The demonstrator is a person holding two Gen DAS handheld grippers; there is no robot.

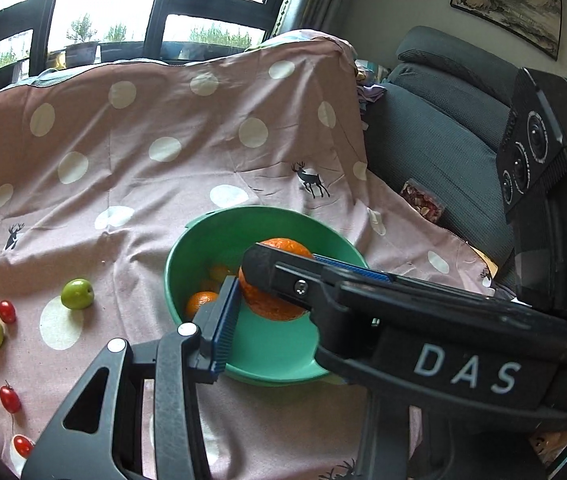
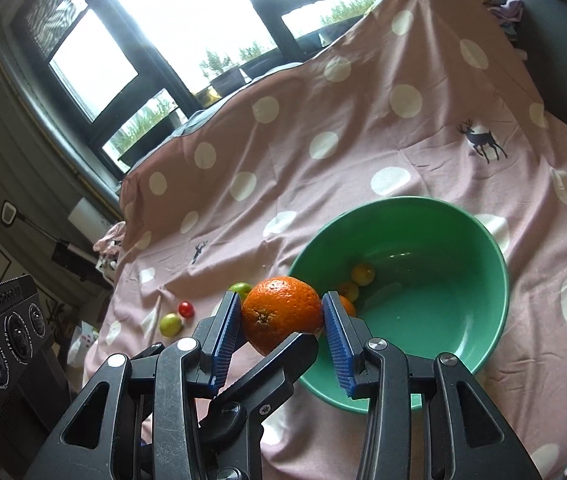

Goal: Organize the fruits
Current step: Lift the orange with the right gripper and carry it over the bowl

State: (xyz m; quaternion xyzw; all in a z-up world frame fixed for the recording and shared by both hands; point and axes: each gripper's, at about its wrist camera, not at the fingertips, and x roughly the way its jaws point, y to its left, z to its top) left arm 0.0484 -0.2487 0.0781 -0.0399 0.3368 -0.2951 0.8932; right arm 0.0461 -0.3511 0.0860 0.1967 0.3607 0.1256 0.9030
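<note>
The right gripper [image 2: 281, 314] has its blue pads [image 2: 227, 332] pressed on either side of an orange [image 2: 281, 312], lower centre of the right wrist view. A black finger of the left gripper [image 2: 271, 364] crosses under the fruit there. In the left wrist view the left gripper [image 1: 243, 292] shows one blue pad [image 1: 225, 324] against the orange [image 1: 273, 296], while a black finger lies across its front. Both seem to bear on the same fruit, held over the near rim of the bowl [image 2: 495, 248].

The green bowl sits on a pink dotted cloth [image 2: 363, 128] and already holds a few small orange and yellow fruits [image 2: 363, 274] at its bottom.

Left on the cloth, at the left edge of the left wrist view: two green fruits [image 1: 77, 294], and three cherry tomatoes [image 1: 6, 312].

So the job looks partly done: this orange goes in next, and about five small pieces remain.
</note>
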